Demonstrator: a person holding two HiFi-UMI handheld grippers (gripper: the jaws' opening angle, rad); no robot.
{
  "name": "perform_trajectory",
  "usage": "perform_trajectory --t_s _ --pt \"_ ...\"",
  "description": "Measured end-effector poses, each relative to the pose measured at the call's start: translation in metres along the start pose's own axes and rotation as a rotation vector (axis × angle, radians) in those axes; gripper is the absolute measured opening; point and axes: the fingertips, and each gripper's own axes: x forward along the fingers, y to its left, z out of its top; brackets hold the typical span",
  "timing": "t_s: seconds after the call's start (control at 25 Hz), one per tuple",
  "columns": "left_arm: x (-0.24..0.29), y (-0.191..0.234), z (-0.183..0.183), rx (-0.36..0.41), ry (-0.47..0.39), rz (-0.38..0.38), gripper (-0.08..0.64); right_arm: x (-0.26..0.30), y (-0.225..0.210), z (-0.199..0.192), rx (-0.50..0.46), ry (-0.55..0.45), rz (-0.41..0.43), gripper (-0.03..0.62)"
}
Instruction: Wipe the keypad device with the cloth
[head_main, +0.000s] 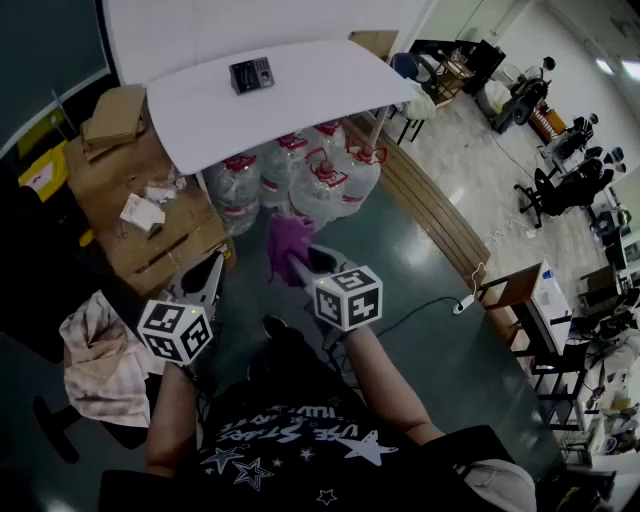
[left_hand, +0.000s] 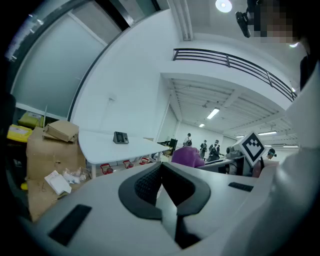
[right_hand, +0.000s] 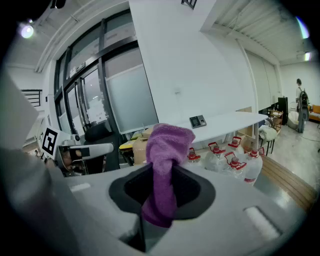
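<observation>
Two grey hand-held tools, each with a black-and-white marker cube, hang low in front of the person, well short of the table. The right gripper (right_hand: 161, 176) is clamped on a purple terry cloth (right_hand: 167, 142). The fabric is pinched between the dark pads, bunches into a soft knob above them, and a short end hangs below. The left gripper (left_hand: 161, 169) sits just to the side, apart from the right one. Its jaws are pressed together with nothing between them.

Both tools point toward a white table with rounded corners (head_main: 310, 100), which stands well apart from them across a stretch of dark green floor (head_main: 430, 250). The small dark grey keypad device with a little screen (head_main: 251, 75) lies flat on the tabletop, toward the far edge, untouched by either tool.

Under the table stands a tight cluster of clear plastic water jugs with red caps and handles (head_main: 300, 178). To the left of the table, brown cardboard boxes (head_main: 115, 118) are stacked, and some crumpled white papers (head_main: 143, 212) lie on the lower one. Nearer the person, on the left, a pale checked rag (head_main: 100, 362) is draped over a dark seat. On the floor to the right lies a white power strip (head_main: 463, 303), with a thin cable trailing from it. Black office chairs (head_main: 560, 185) stand further off on the lighter floor
</observation>
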Motion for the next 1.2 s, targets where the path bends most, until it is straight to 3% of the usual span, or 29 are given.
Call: perform_trajectory --t_s 0.8,1.2 --pt "-0.014 -0.014 -0.023 -0.008 0.040 -0.008 0.008 -0.013 0.010 -0.030 0.011 0.031 0.001 0.097" --pt "-0.018 -0.021 -0.031 -0.014 0.059 -0.031 0.009 -0.027 -0.003 -0.029 0.059 -0.008 -0.062 0.097"
